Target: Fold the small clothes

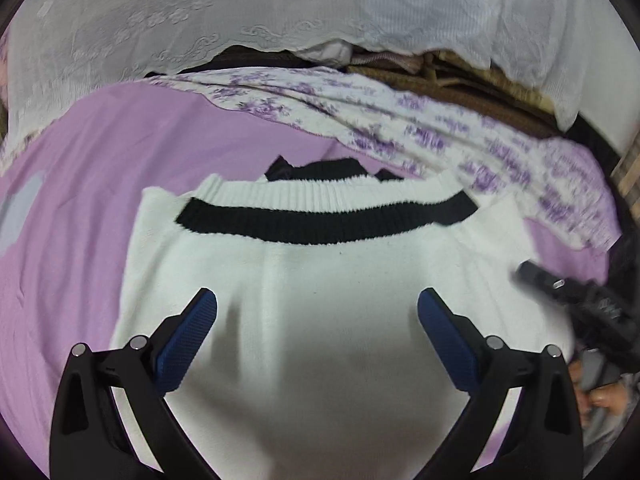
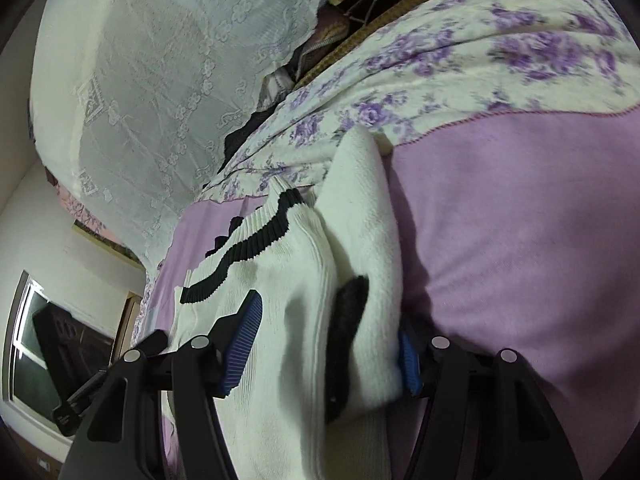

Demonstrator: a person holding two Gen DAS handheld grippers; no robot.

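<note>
A small white knit sweater (image 1: 320,280) with a black stripe (image 1: 320,222) near its ribbed hem lies on a purple blanket (image 1: 80,208). My left gripper (image 1: 316,316) is open just above the sweater's white body, with nothing between its blue pads. My right gripper (image 2: 328,344) has its jaws wide apart around a bunched fold of the same sweater (image 2: 304,280); cloth with a black patch (image 2: 348,300) fills the gap, and the right pad (image 2: 410,364) is mostly hidden behind it. The right gripper also shows in the left wrist view (image 1: 560,288), at the sweater's right edge.
A white blanket with purple flowers (image 1: 400,120) lies bunched beyond the sweater. A white lace cover (image 1: 240,12) hangs behind it, over brown woven furniture (image 1: 460,76). In the right wrist view a window (image 2: 28,344) shows at the far left.
</note>
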